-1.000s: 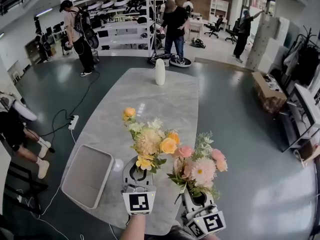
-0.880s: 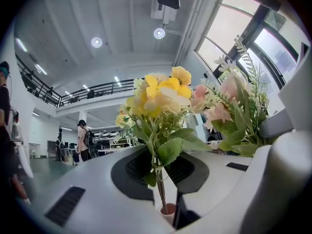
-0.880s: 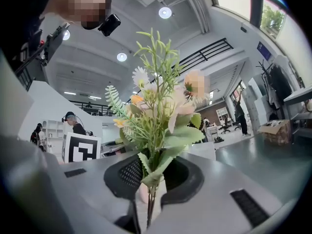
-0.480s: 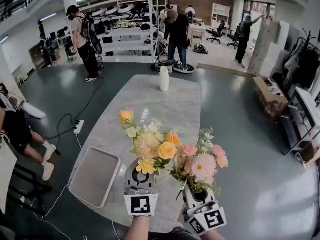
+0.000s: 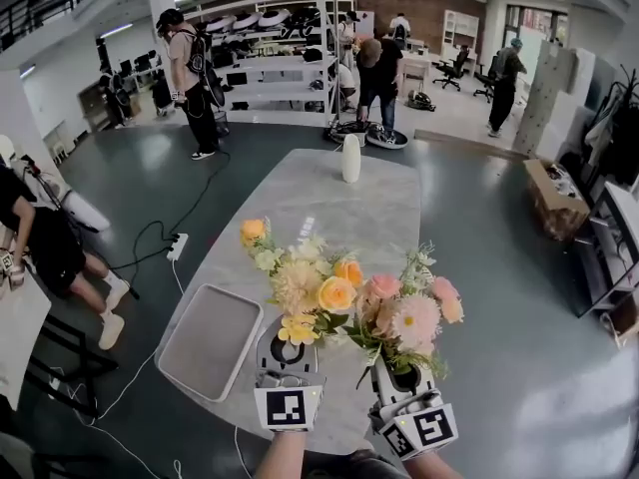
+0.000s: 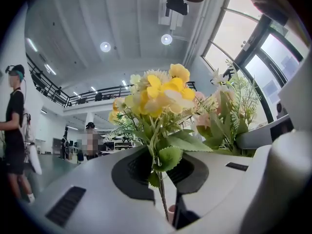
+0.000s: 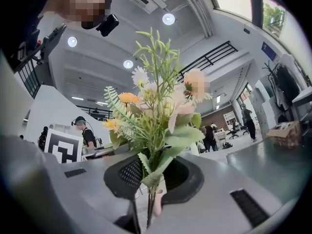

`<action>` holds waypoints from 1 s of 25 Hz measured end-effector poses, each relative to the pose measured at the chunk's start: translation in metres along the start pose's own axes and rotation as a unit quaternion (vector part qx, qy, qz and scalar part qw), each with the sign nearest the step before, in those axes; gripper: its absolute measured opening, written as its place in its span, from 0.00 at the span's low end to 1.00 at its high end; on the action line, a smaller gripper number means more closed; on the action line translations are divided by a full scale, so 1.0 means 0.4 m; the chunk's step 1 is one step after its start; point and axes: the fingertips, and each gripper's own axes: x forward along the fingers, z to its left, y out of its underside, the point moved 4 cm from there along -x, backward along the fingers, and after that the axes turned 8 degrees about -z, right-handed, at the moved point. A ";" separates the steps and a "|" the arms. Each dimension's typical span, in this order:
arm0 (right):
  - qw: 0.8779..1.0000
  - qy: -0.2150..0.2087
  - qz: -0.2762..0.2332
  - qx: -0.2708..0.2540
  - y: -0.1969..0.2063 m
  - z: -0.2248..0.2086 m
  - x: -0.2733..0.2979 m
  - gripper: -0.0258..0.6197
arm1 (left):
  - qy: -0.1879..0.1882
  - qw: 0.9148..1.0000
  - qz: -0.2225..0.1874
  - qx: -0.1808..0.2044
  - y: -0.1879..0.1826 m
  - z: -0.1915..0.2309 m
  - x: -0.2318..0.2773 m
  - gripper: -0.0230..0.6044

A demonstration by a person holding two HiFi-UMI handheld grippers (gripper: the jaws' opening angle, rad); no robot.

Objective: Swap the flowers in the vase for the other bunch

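Note:
My left gripper [image 5: 287, 355] is shut on the stems of a yellow and orange bunch [image 5: 300, 277], held upright over the near end of the marble table [image 5: 300, 198]. Just to its right, my right gripper [image 5: 404, 379] is shut on the stems of a pink bunch [image 5: 411, 312]; the two bunches touch. In the left gripper view a thin stem of the yellow bunch [image 6: 156, 96] runs down between the jaws of the left gripper [image 6: 163, 179]. The right gripper view shows the pink bunch [image 7: 156, 111] pinched in the right gripper [image 7: 148, 189]. A white vase [image 5: 351, 158] stands at the table's far end with no flowers showing in it.
A grey tray [image 5: 210, 339] lies on the table's near left corner. A power strip and cable [image 5: 178, 245] run across the floor on the left. Several people stand beyond the table by the shelving [image 5: 270, 68]. A cardboard box [image 5: 554, 196] sits at the right.
Both grippers have risen a little with their bunches still held. The view has shifted, so the vase and table now sit further right in the picture.

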 end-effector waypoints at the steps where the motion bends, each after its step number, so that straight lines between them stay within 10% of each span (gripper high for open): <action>1: 1.000 -0.003 -0.001 0.001 -0.001 0.008 0.003 0.15 | -0.002 1.000 0.000 0.002 -0.003 0.010 -0.007 0.13; 25: 0.999 -0.049 -0.008 0.010 -0.035 0.097 0.024 0.15 | -0.063 0.998 0.005 -0.012 -0.058 0.096 -0.155 0.13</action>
